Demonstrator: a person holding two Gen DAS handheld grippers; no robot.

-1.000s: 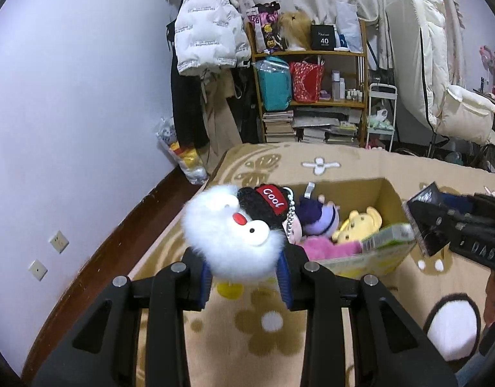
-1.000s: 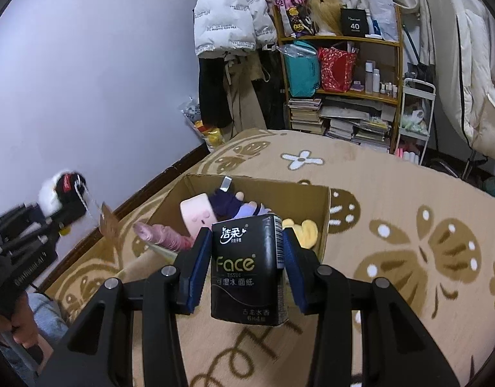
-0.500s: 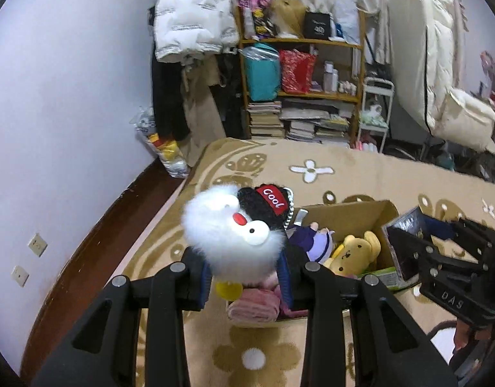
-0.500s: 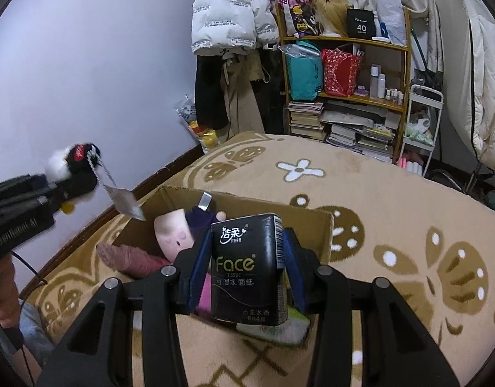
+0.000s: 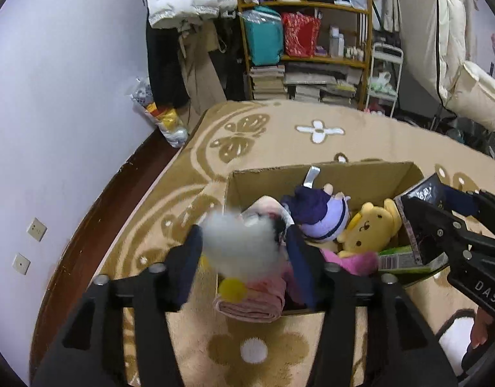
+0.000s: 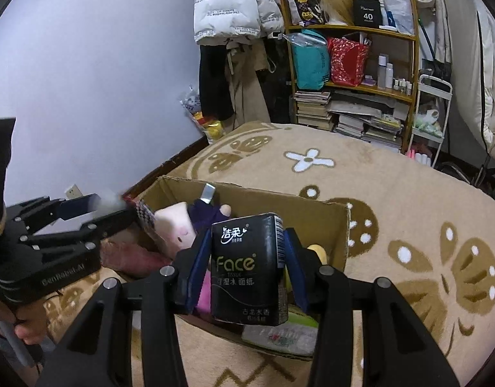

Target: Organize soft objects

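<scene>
A white fluffy plush (image 5: 244,245), motion-blurred, is between the spread fingers of my left gripper (image 5: 244,251), above the near-left corner of the cardboard box (image 5: 370,174); the jaws stand wide and the plush looks loose. The box holds a yellow bear plush (image 5: 370,229), a purple doll (image 5: 321,213), and a pink rolled towel (image 5: 257,296). My right gripper (image 6: 242,254) is shut on a black Face tissue pack (image 6: 247,267) above the box's near edge (image 6: 341,225). The left gripper shows in the right wrist view (image 6: 95,209).
The box sits on a beige patterned rug (image 5: 279,135). A shelf with books and bags (image 5: 311,58) stands at the back, coats (image 5: 189,32) hang beside it, and a wall (image 5: 70,96) runs along the left. A green pack (image 5: 405,258) lies in the box.
My left gripper has moved forward over the box and opened; the white plush has slipped down and blurred. My right gripper with the tissue pack has moved closer over the box.
</scene>
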